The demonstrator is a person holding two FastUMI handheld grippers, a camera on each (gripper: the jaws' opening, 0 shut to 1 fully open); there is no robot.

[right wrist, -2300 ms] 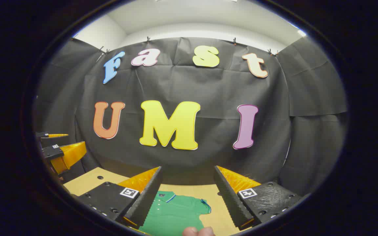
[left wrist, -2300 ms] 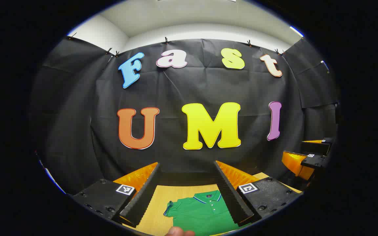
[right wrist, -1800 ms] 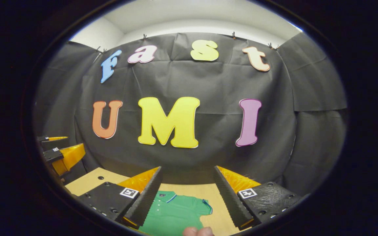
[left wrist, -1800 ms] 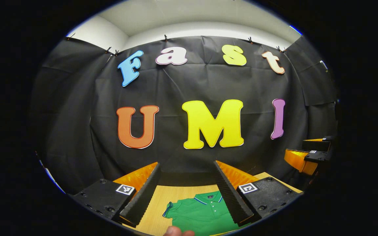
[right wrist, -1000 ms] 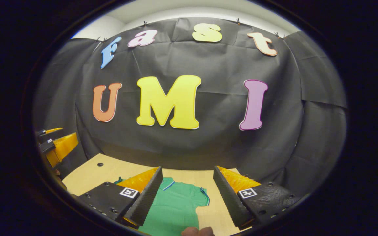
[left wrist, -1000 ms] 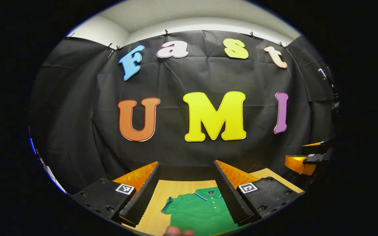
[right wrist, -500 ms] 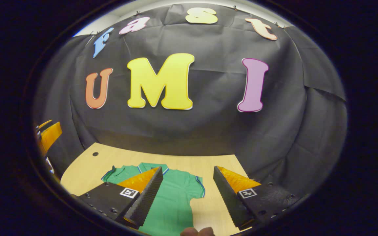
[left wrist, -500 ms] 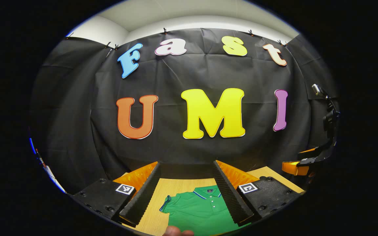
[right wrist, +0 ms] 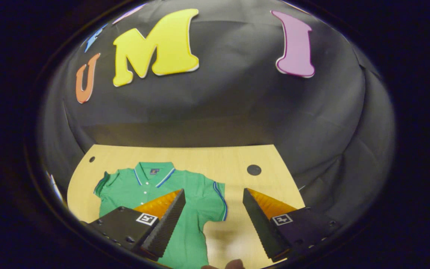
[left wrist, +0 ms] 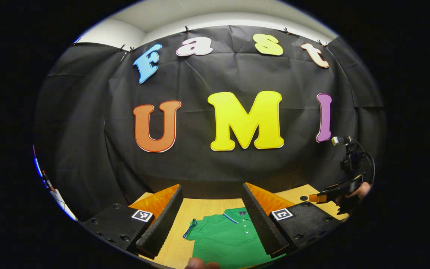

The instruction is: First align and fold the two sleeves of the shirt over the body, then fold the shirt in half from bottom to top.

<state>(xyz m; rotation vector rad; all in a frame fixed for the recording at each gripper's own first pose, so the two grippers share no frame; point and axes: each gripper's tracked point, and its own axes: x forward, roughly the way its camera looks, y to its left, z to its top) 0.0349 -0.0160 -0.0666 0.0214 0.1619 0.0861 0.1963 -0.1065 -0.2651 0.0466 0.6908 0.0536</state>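
Note:
A green polo shirt (right wrist: 144,186) with blue-trimmed collar and cuffs lies flat and face up on the wooden table (right wrist: 207,157), collar toward the far wall and both short sleeves spread out. My right gripper (right wrist: 214,190) hovers open above the shirt's right sleeve (right wrist: 215,201), with nothing between its fingers. The left gripper (left wrist: 212,185) is open too, held above the shirt (left wrist: 230,239) near its left sleeve (left wrist: 190,229). In the left gripper view the right gripper (left wrist: 327,196) hangs low at the far right, held by a hand (left wrist: 360,188).
Black cloth walls close the table in at the back and sides. A dark round hole (right wrist: 254,169) sits in the tabletop right of the shirt, and a small one (right wrist: 92,159) at the far left. A thumb tip (right wrist: 233,264) shows at the bottom edge.
My right gripper has tipped down and moved forward over the table, so the whole upper shirt now shows. The left gripper tilted down only slightly. Both stayed open.

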